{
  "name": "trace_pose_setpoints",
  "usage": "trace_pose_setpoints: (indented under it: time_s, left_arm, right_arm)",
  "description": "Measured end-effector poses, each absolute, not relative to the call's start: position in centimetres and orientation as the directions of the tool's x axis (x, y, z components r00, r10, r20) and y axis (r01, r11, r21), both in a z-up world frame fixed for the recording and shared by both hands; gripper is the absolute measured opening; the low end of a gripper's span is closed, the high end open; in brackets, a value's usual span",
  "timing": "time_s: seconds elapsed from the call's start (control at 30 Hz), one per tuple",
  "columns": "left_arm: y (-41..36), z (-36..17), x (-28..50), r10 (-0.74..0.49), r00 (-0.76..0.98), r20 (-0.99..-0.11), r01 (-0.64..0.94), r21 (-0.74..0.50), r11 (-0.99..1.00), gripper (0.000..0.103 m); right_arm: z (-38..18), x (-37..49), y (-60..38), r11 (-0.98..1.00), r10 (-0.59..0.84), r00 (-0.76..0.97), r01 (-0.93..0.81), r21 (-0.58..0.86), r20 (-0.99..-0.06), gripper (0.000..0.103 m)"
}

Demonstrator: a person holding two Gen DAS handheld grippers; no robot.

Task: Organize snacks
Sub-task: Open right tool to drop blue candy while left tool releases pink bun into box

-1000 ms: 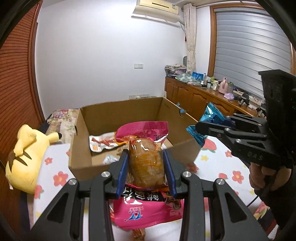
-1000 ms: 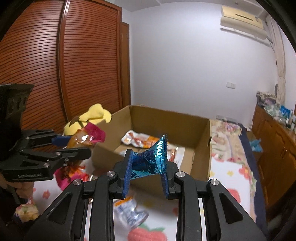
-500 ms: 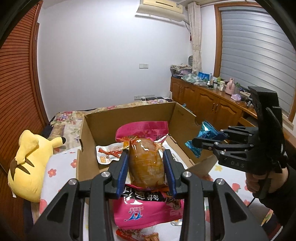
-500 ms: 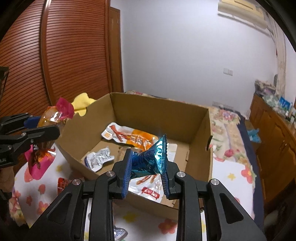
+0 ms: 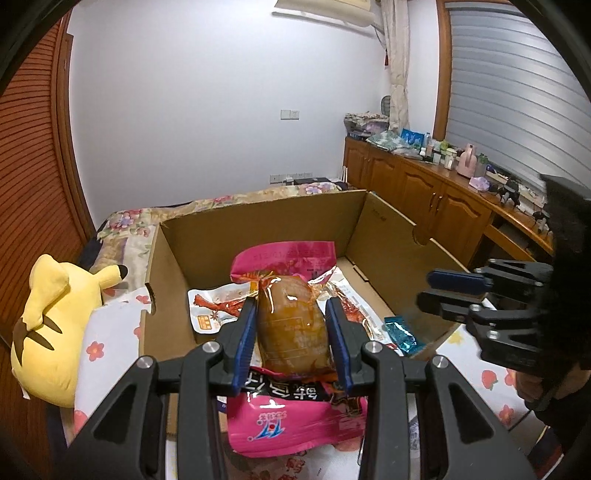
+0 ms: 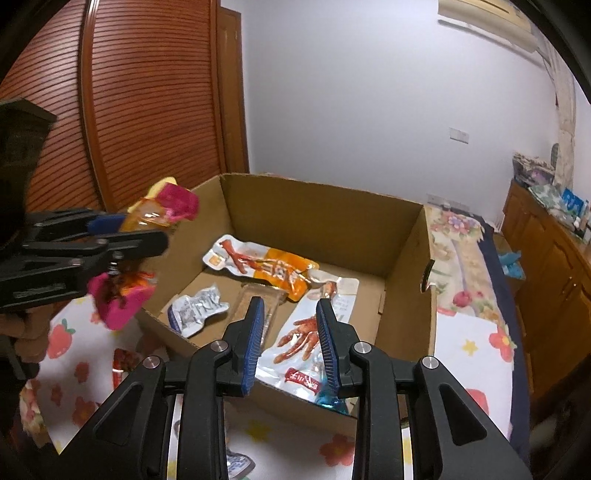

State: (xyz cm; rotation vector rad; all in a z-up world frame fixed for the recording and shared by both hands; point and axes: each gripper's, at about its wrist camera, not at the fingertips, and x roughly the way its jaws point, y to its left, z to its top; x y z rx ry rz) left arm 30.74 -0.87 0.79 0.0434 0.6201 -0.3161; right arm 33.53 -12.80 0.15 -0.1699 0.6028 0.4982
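Above the open brown cardboard box (image 5: 280,218), my left gripper (image 5: 291,336) clamps a pink plastic pouch of brown meat (image 5: 291,325). My right gripper (image 6: 290,338) hangs with jaws apart, gripping nothing; a small blue foil packet (image 5: 402,334) lies inside the box's near corner.

A home bedroom: a bed (image 5: 110,332) with a flower-printed sheet fills the middle, a yellow plush toy (image 5: 51,317) lying on it. Slatted wooden wardrobe doors (image 6: 147,110) stand along one wall, and low wooden cabinets (image 5: 424,192) crowded with bottles and toiletries run under a window with a closed roller shutter (image 5: 517,103). A curtain (image 5: 397,62) hangs at the corner, an air conditioner (image 5: 321,11) is mounted high on the white wall
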Motion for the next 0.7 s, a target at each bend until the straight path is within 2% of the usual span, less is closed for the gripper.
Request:
trace_pose_setpoints:
  time_s: [0.7]
  left_arm:
    - [-2.5,-0.6,34.7,-0.199,0.717,-0.668,0.278,0.013,0.96,0.033]
  right_arm:
    - [0.1,32.1,-13.3,0.858,0.431,0.699,-0.513,0.019,-0.571,0.036]
